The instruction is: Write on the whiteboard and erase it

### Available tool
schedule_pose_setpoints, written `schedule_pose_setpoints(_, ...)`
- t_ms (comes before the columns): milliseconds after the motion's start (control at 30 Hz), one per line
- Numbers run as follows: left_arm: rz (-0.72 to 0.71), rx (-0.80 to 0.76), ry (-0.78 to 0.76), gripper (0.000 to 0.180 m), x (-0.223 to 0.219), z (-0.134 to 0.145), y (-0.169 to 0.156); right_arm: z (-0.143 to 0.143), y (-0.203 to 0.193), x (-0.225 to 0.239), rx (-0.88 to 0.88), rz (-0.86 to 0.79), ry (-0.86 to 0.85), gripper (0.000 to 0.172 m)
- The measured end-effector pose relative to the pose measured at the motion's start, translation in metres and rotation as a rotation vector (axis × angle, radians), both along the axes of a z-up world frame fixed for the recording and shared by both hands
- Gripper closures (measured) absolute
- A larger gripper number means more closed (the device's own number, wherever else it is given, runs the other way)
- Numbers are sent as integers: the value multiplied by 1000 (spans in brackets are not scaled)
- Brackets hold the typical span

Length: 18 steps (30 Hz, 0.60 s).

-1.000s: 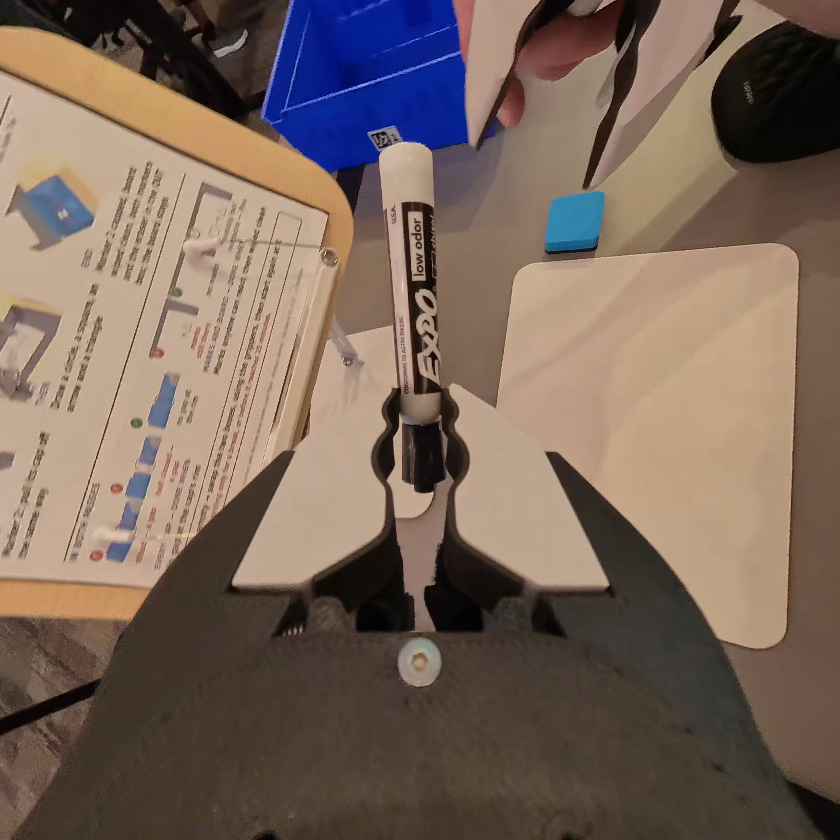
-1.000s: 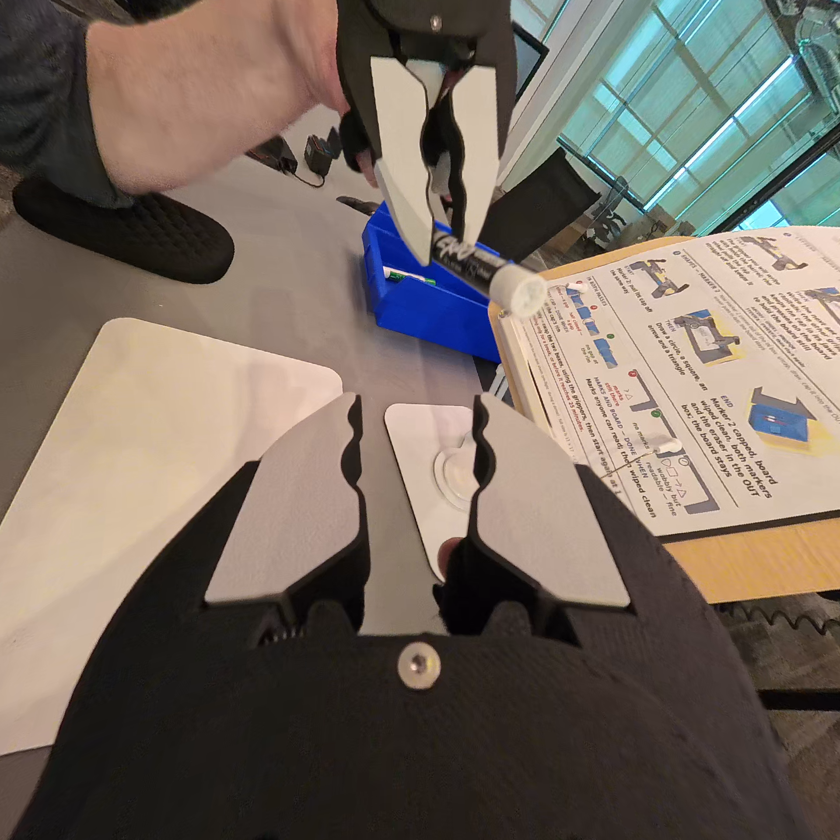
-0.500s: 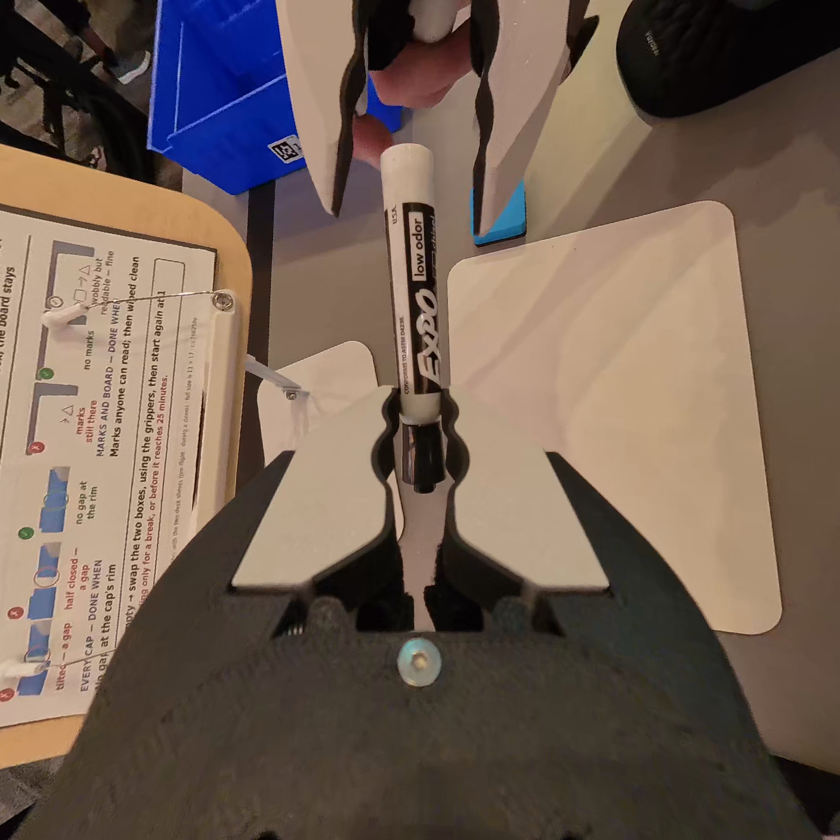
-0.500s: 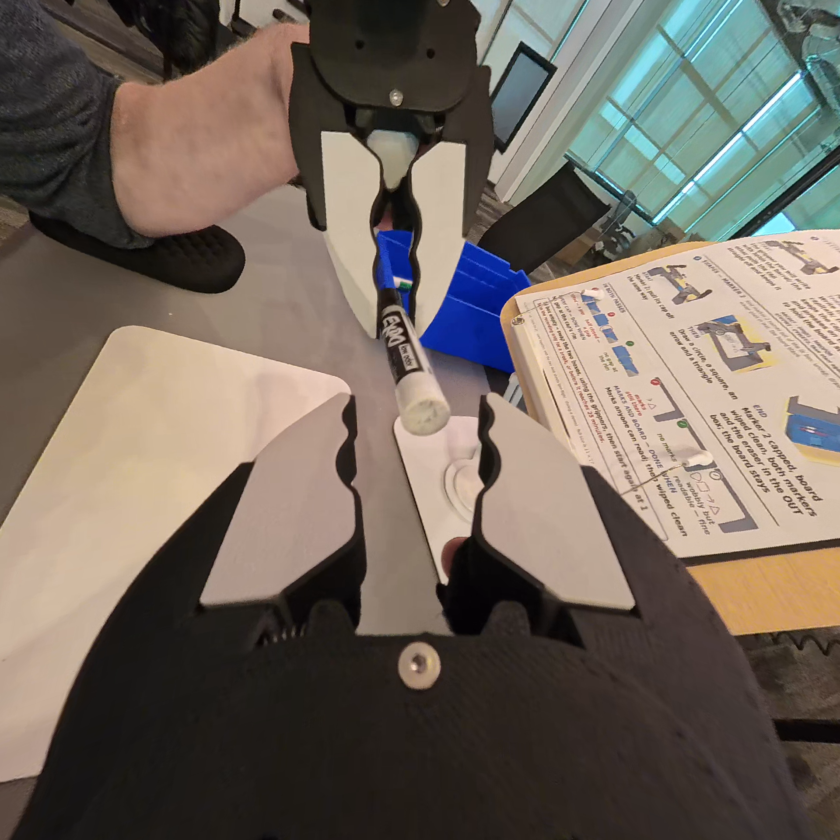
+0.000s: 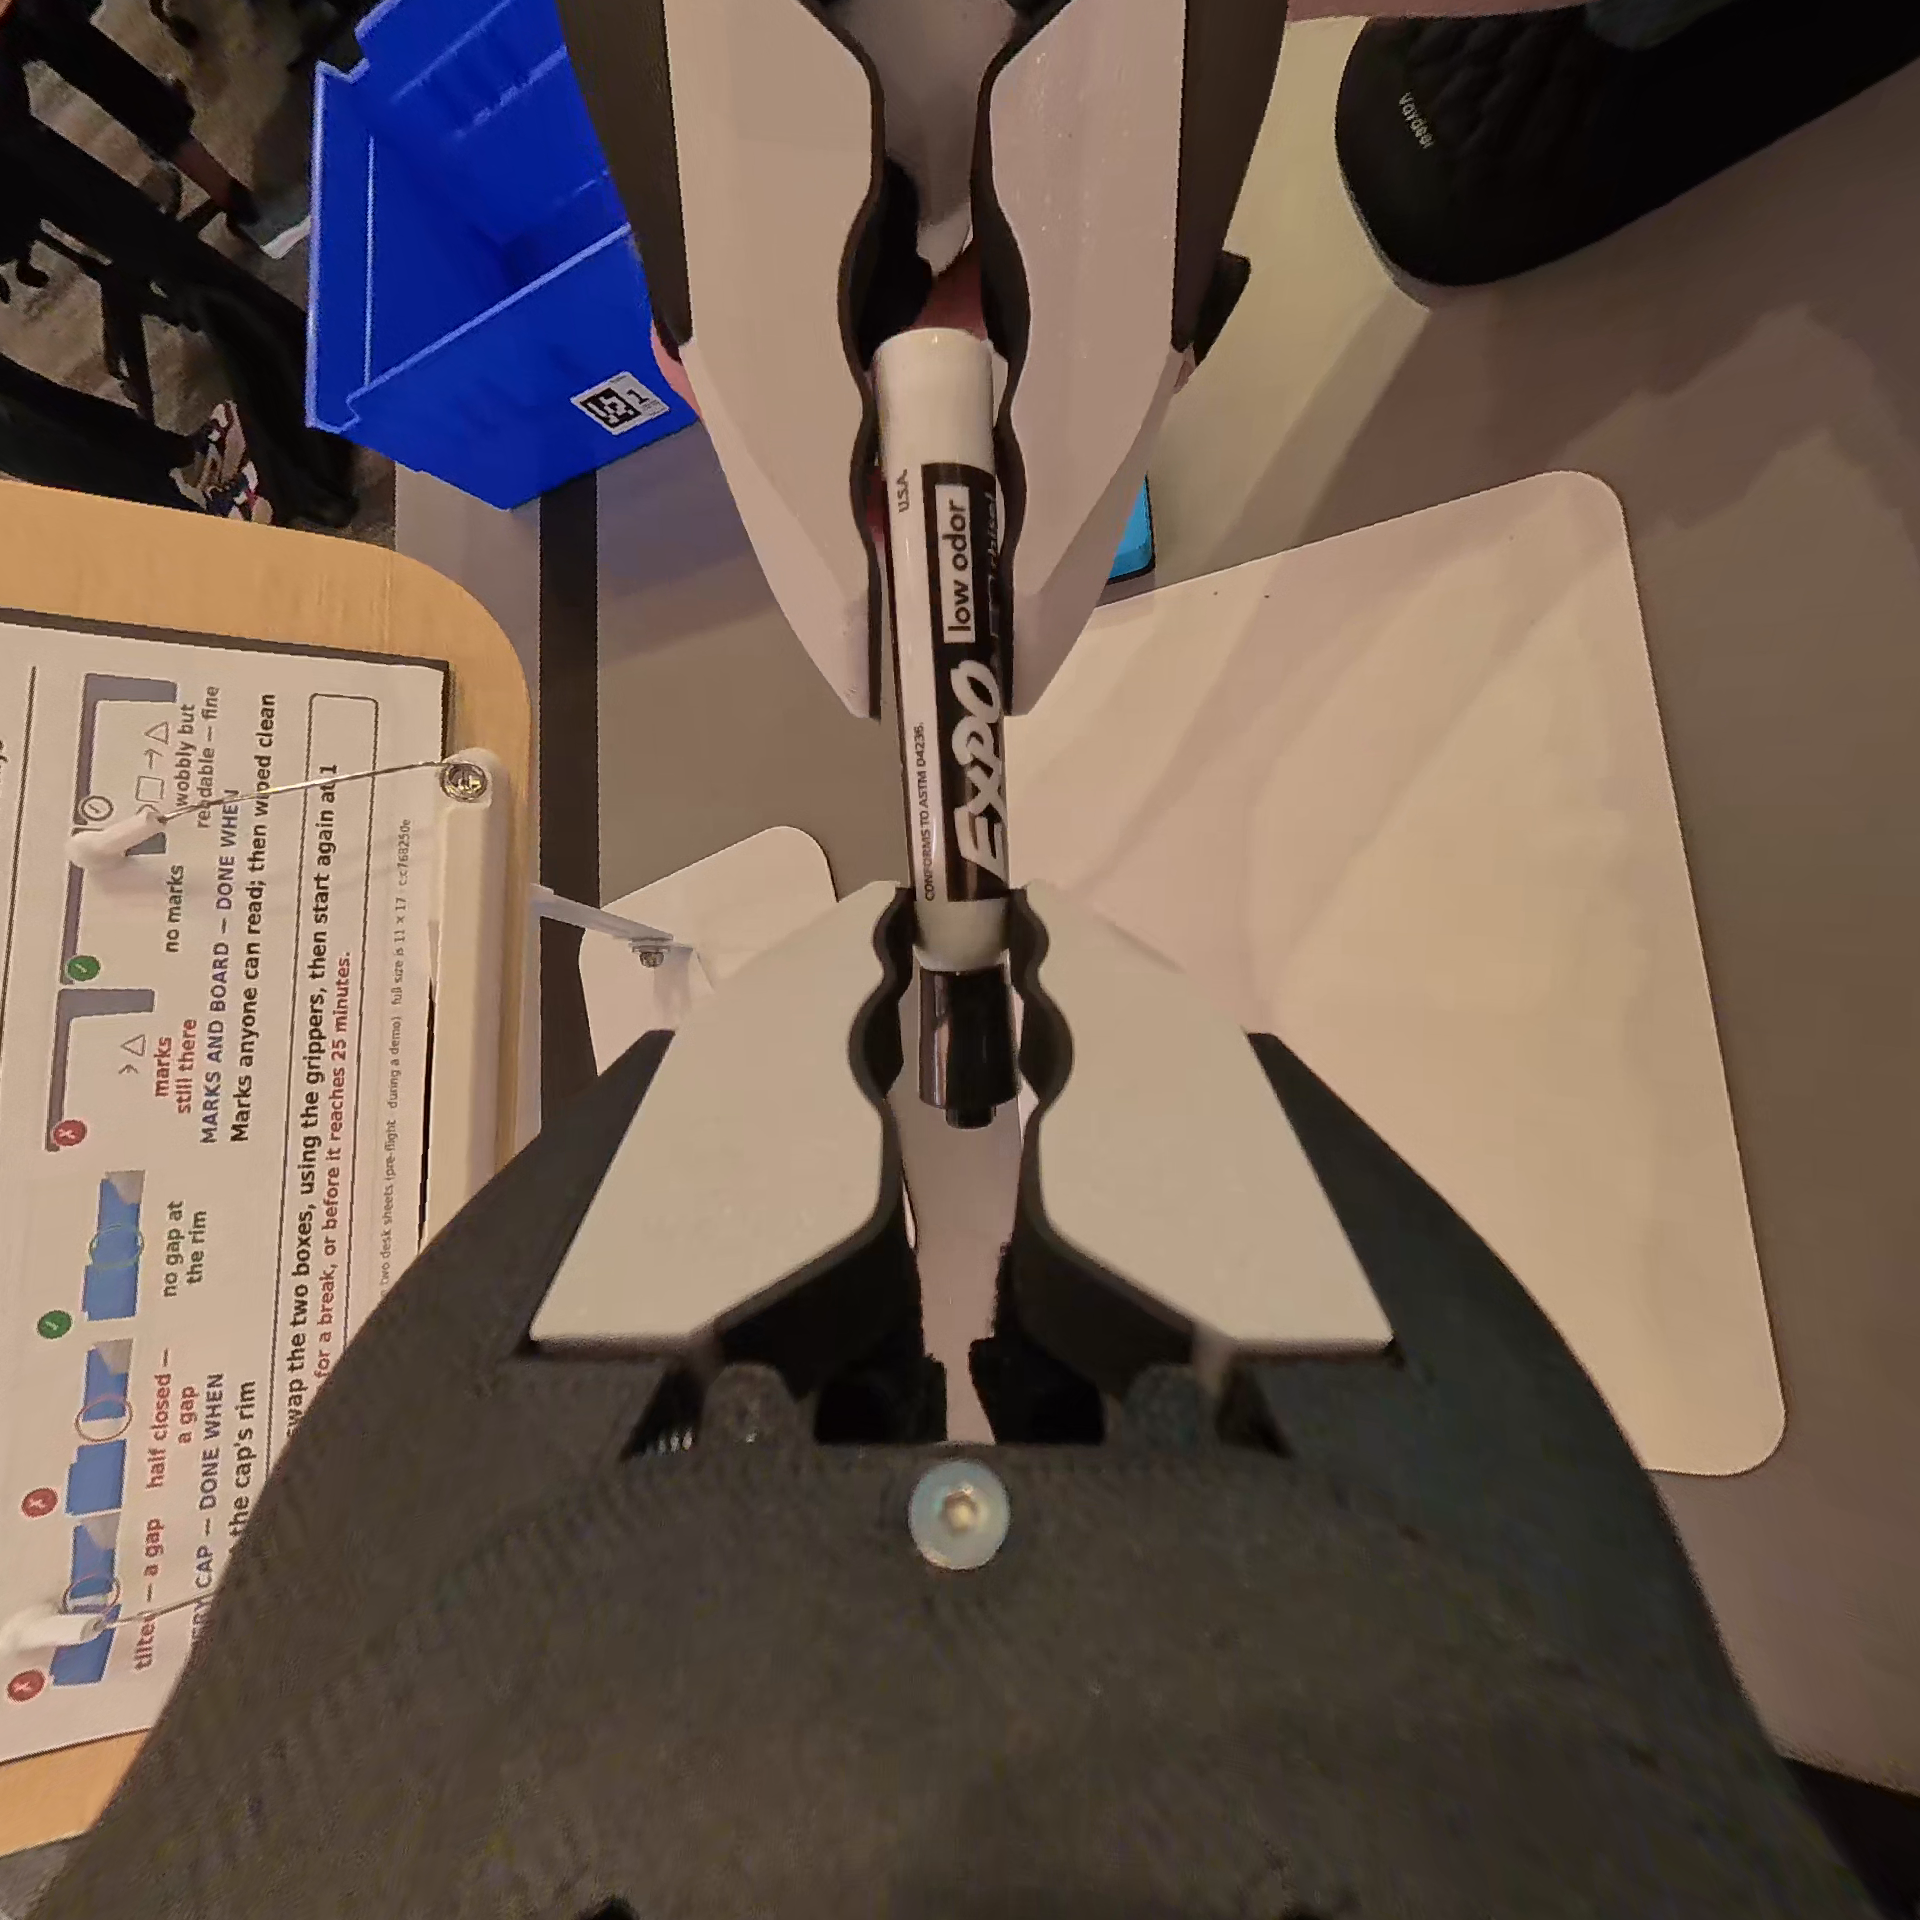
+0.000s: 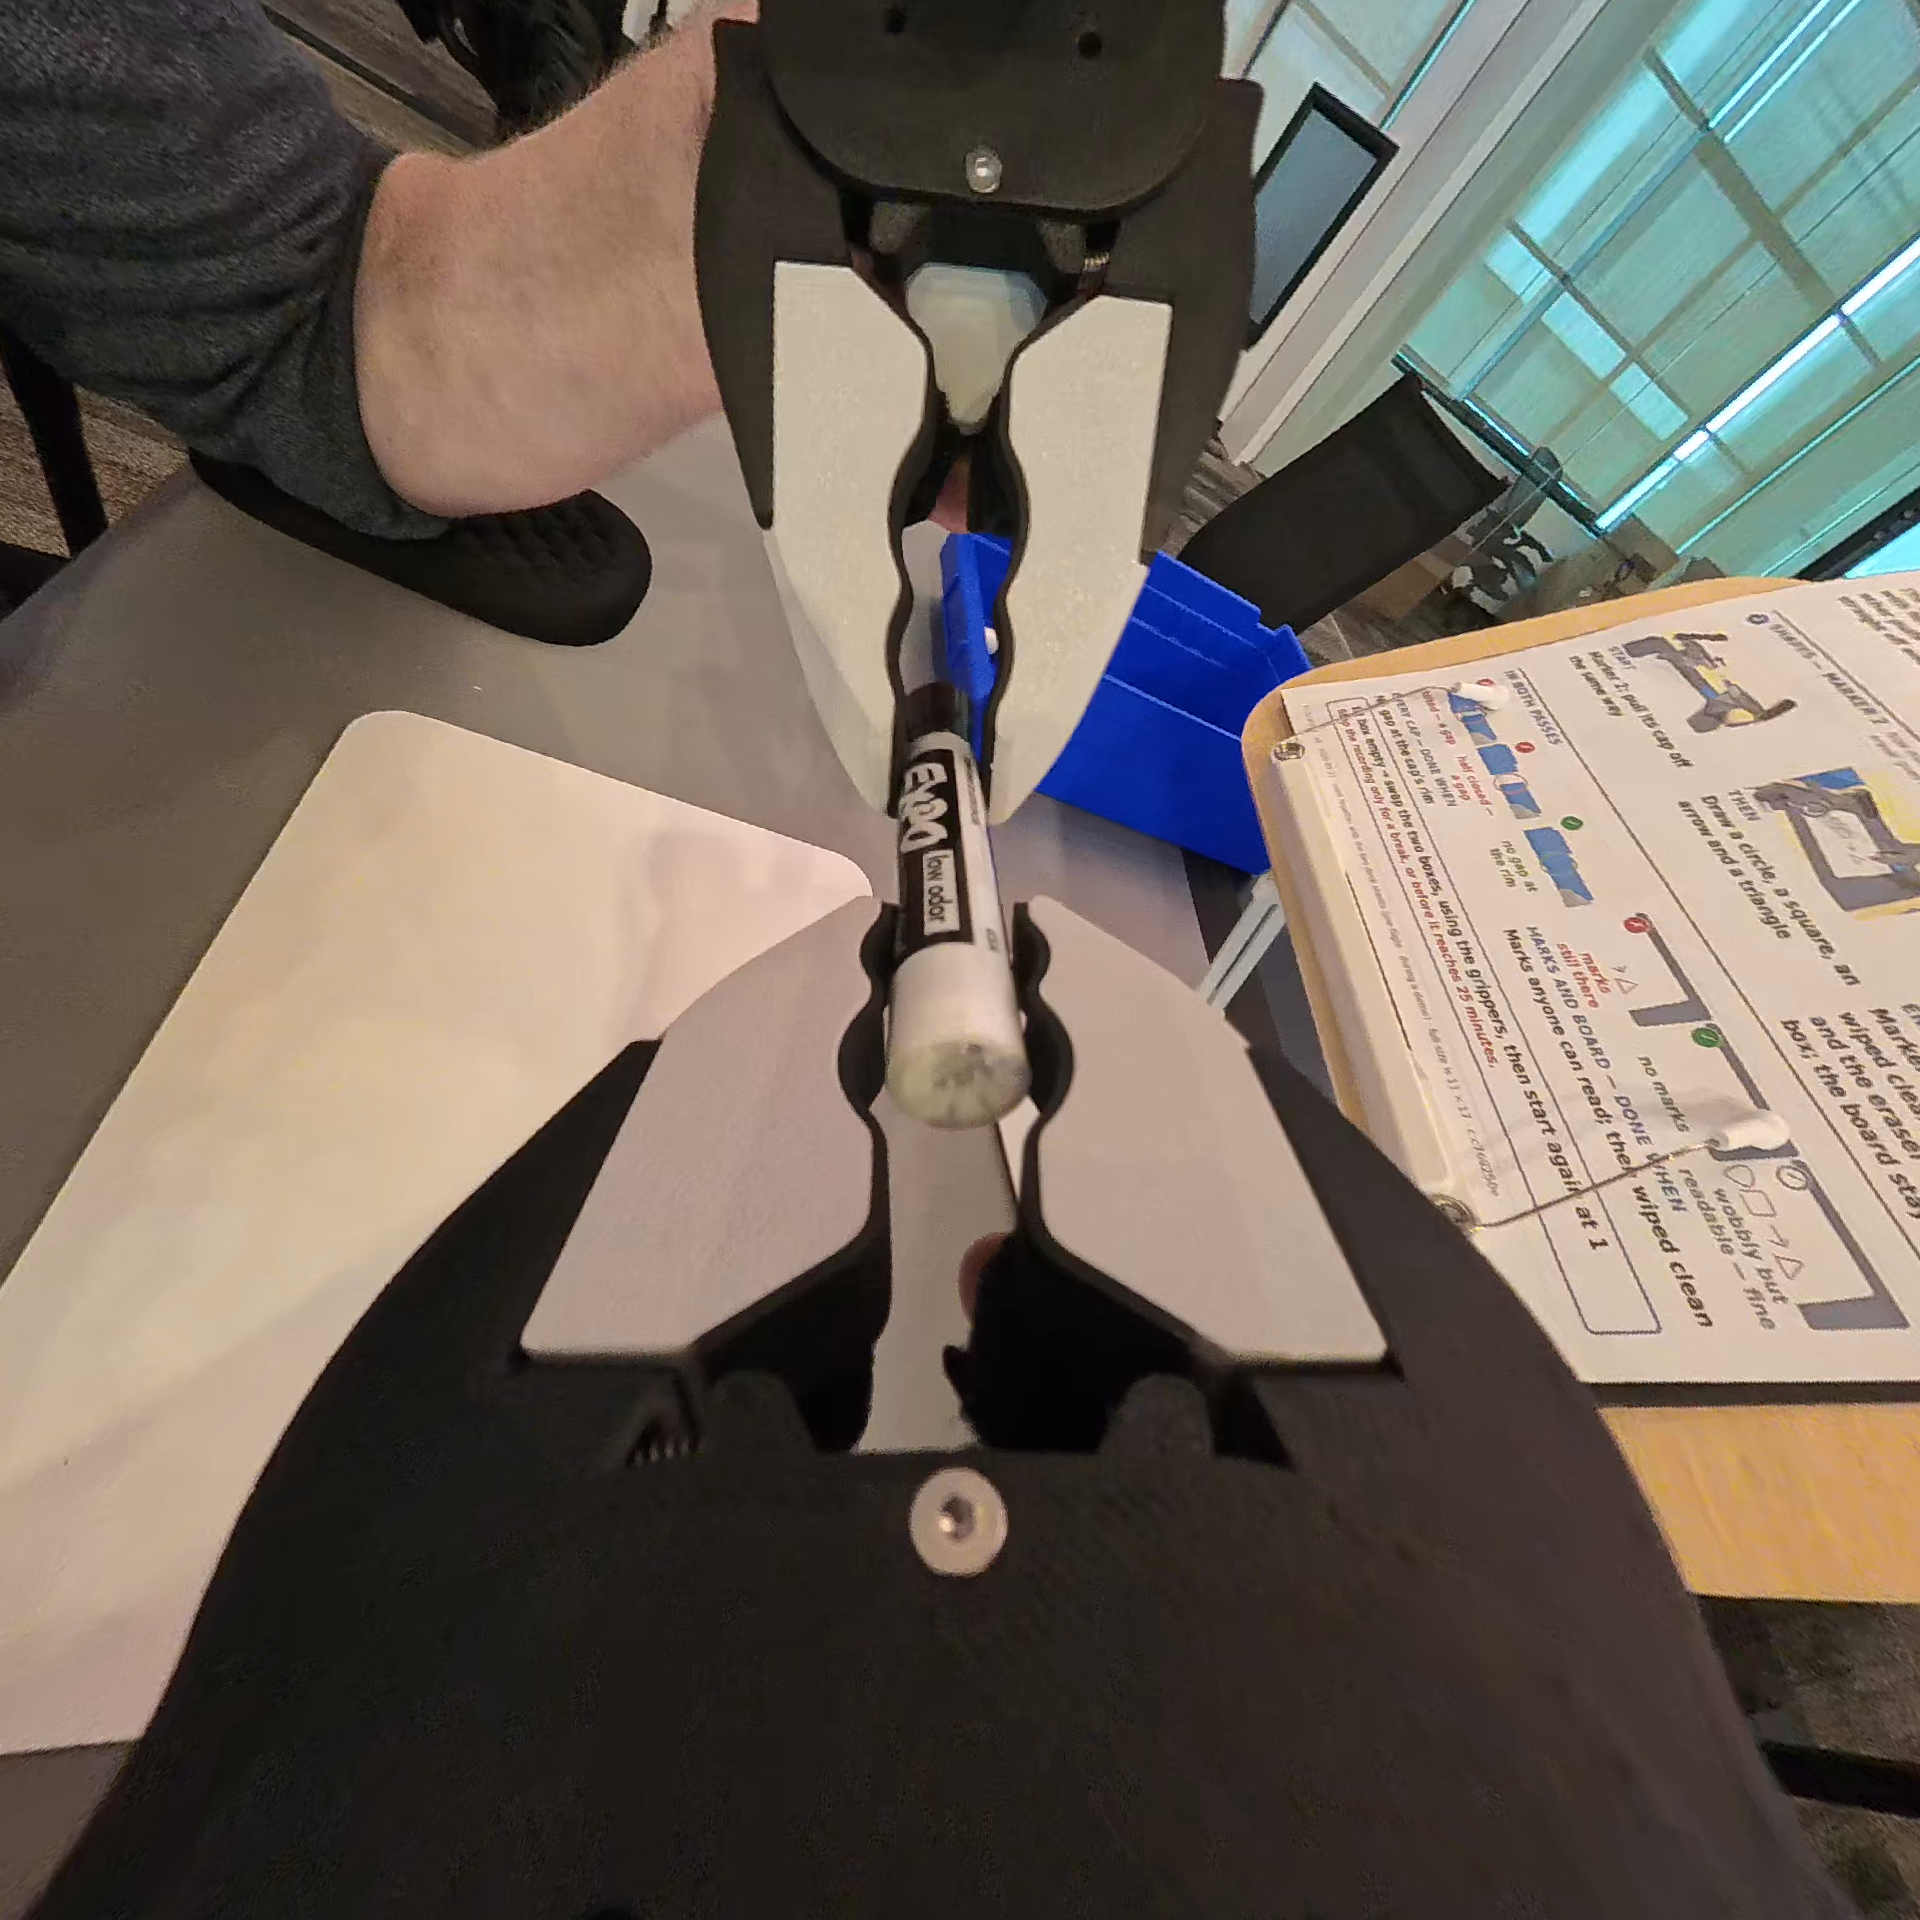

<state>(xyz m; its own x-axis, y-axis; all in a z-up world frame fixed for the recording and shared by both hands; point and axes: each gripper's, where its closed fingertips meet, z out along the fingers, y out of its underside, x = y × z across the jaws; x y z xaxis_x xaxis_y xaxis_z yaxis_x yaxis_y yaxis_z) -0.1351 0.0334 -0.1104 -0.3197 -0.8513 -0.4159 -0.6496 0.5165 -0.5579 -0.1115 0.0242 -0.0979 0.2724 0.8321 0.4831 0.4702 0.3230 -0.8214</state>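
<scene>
Marker (image 5: 951, 665) hung above the whiteboard (image 5: 1403, 935), its black cap end clamped in my left gripper (image 5: 958, 935); my right gripper (image 6: 954, 977) pressed on the white barrel end.

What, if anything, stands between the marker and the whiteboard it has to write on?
Its own black cap is on the writing end, clamped in the left gripper. The right gripper has closed on the marker barrel's rear end. Otherwise the whiteboard lies bare beneath, nothing visible on it.
</scene>
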Motion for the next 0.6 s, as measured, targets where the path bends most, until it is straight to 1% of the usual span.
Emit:
schedule_pose_setpoints(33,-2,1,-1,162,0,0,-1,0,-1,-1,0,5,1,149)
schedule_pose_setpoints(200,-16,-14,-20,162,2,2,-4,0,-2,-4,-16,16,22,147)
schedule_pose_setpoints(400,-14,-8,-14,162,2,2,-5,1,-3,-7,-19,30,41,150)
schedule_pose_setpoints(500,-12,-5,-10,162,2,1,-5,1,-7,-9,-18,43,38,144)
schedule_pose_setpoints(600,-19,-7,-12,162,2,1,-7,-1,-4,-9,-6,25,16,149)
